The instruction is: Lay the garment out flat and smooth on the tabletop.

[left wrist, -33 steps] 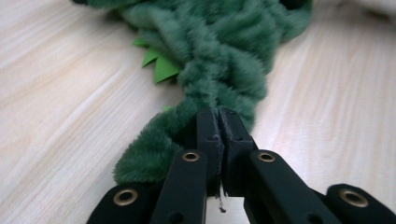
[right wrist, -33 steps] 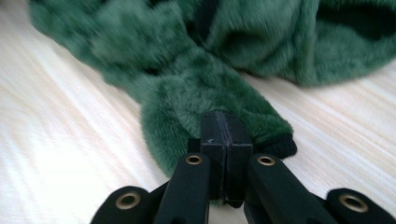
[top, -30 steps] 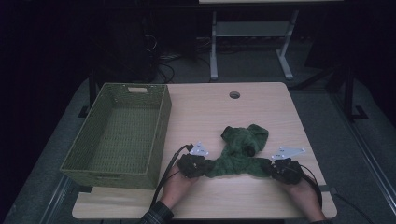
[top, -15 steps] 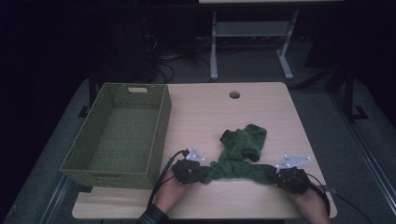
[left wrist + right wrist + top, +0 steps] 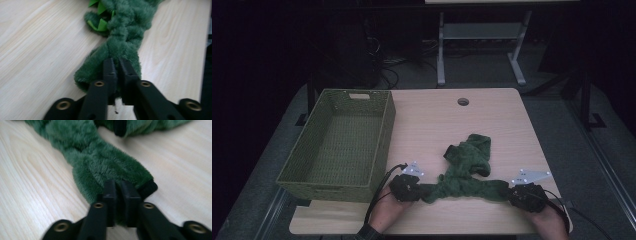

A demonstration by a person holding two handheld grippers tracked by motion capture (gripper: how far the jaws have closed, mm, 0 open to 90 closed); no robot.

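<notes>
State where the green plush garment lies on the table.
High view: the garment lies on the table's near right part, right of the basket.

Both grippers have moved apart along the lower edge of the high view, left gripper (image 5: 424,190) leftward, right gripper (image 5: 507,192) rightward. The green fleece garment (image 5: 467,170) between them is drawn out straighter. Both sets of jaws have just been opening slightly, fleece between them.

We see a soft, fuzzy green cloth toy (image 5: 467,172) lying on a smooth, pale wood table (image 5: 437,120). Off to the side of our left gripper (image 5: 116,65), whose jaws are matt black plastic, sits a rough woven green basket (image 5: 337,145).
</notes>
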